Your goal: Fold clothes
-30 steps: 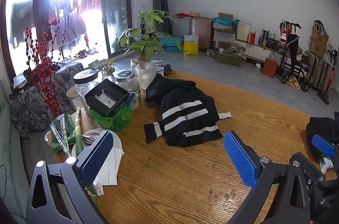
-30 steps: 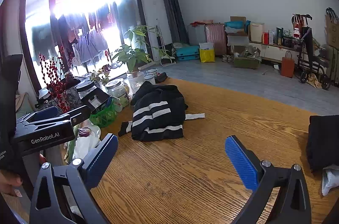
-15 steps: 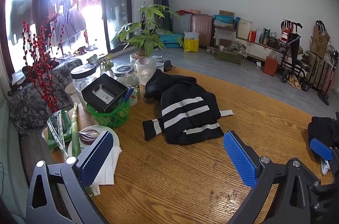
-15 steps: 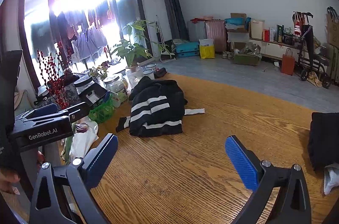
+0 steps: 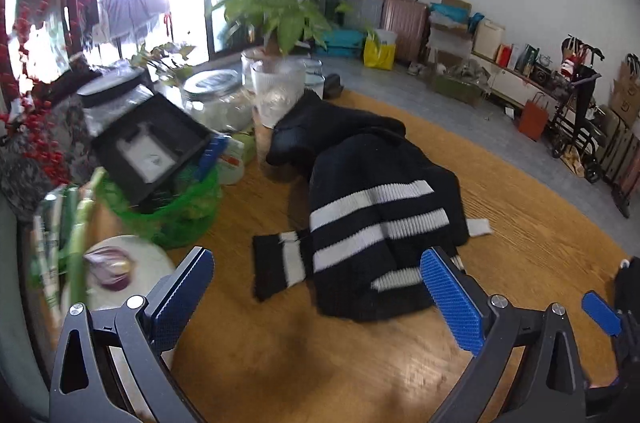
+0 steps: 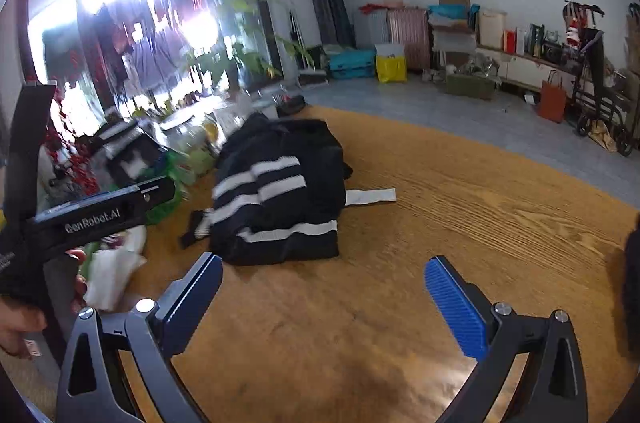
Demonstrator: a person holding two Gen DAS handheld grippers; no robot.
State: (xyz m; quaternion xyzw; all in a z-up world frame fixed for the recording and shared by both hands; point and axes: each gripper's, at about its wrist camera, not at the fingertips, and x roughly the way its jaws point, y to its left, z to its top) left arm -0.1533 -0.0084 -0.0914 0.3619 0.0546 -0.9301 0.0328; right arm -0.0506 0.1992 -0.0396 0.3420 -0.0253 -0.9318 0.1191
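A black sweater with white stripes [image 5: 372, 215] lies crumpled on the wooden table [image 5: 304, 355], one striped cuff [image 5: 280, 263] sticking out to its left. In the right wrist view the same sweater [image 6: 280, 195] lies ahead and left of centre. My left gripper [image 5: 316, 287] hangs open just short of the sweater's near hem, nothing between its blue pads. My right gripper [image 6: 324, 295] is open too, over bare wood to the sweater's right. The left gripper's body [image 6: 100, 215] and a hand show at that view's left edge.
A green basket with a black box [image 5: 152, 151], glass jars [image 5: 216, 99], a potted plant [image 5: 280, 63] and a plate with tissue [image 5: 120, 263] crowd the table's left side. Another dark garment [image 6: 632, 283] lies at the right edge. Luggage and bags line the far wall.
Both grippers have moved forward and closer to the striped sweater, which now looks larger. The left one has dropped toward its near hem. Both stay open.
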